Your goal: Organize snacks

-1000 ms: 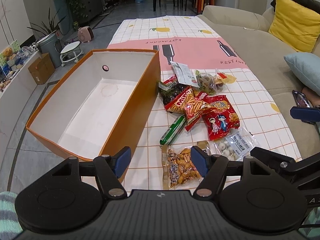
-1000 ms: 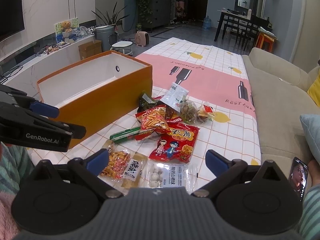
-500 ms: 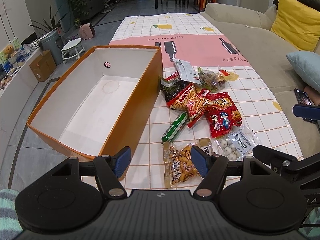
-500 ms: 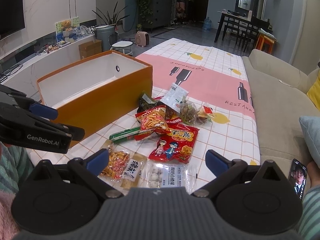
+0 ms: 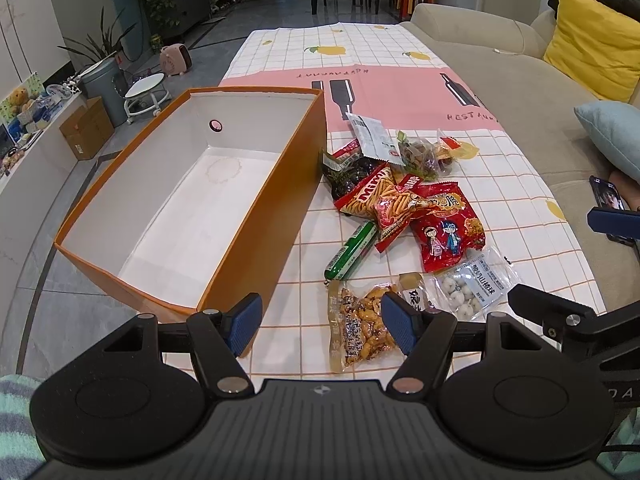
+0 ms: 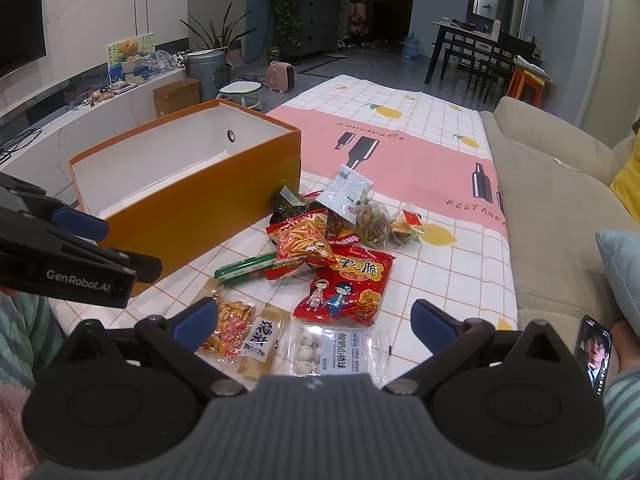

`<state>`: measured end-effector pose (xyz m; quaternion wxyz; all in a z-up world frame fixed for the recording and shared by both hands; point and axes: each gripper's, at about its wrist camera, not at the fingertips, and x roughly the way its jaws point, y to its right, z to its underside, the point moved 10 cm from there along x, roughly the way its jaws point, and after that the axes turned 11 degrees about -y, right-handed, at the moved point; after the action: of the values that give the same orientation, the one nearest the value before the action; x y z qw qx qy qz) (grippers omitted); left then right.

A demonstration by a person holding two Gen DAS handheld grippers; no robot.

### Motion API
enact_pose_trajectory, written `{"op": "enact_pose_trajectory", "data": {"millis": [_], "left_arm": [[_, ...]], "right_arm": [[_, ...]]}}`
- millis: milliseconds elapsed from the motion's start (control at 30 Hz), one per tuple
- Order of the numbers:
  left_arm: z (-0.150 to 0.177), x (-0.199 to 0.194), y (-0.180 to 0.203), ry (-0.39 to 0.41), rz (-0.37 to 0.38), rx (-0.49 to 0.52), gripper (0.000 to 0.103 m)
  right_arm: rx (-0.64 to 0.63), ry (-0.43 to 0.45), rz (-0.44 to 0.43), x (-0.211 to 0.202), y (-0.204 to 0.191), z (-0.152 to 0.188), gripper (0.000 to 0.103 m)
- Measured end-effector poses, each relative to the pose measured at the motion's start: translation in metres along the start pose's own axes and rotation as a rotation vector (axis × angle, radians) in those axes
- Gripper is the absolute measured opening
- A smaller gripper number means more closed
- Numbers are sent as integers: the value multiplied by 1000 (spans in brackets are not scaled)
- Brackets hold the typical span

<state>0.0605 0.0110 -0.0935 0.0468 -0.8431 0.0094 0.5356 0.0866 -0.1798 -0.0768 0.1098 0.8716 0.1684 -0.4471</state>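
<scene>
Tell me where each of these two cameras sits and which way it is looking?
Left wrist view: sits on the left gripper, looking forward and down at the orange box and snack pile; its own open fingers and a striped sleeve show.
Right wrist view: sits on the right gripper, aimed at the snacks from the sofa side; the left gripper shows at its left edge.
Shared: box, red snack bag, checked tablecloth.

The left gripper [image 5: 321,322] body covers the near edge of the peanut packet [image 5: 362,322]. The right gripper [image 6: 313,322] body hides the near ends of the white-ball packet [image 6: 334,350] and the beige packet [image 6: 260,342]. Beyond its right finger, the phone [image 6: 594,354] is partly covered. Packet print is too small to read. Overlapping bags conceal the dark green packet [image 5: 346,170].
</scene>
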Motion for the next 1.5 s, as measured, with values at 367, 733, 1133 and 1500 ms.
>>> {"op": "enact_pose_trajectory", "data": {"millis": [367, 733, 1133, 1500], "left_arm": [[3, 1, 1, -7, 2, 4, 80], [2, 2, 4, -20, 7, 10, 80], [3, 16, 8, -84, 46, 51, 81], [2, 64, 29, -194, 95, 101, 82]], "right_arm": [[12, -20, -2, 5, 2, 2, 99], [17, -34, -2, 9, 4, 4, 99], [40, -85, -6, 24, 10, 12, 99], [149, -216, -29, 76, 38, 44, 86]]}}
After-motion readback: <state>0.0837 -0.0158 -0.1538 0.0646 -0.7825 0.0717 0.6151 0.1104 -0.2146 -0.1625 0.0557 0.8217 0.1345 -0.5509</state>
